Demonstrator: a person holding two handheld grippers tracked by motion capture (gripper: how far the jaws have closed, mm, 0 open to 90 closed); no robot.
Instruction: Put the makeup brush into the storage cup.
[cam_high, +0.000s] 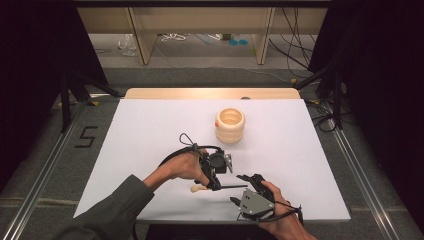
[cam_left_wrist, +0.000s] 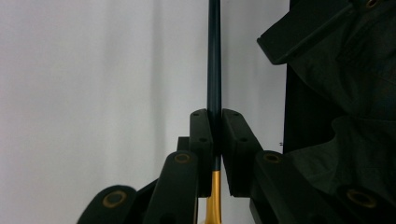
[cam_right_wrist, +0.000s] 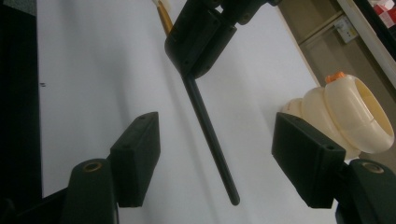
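From above, you have two tools and one ribbed cream cup (cam_high: 230, 125) at about 12 o'clock of them on the white surface (cam_high: 150, 130); your left tool (cam_high: 216, 186) pinches one thin black rod (cam_high: 231, 187), its pale end half hidden. In the left gripper view, the jaws clamp that rod (cam_left_wrist: 214, 56), its top cut off. In the right gripper view, your right tool (cam_right_wrist: 217, 156) stands wide, the rod's tip between its jaws, untouched.
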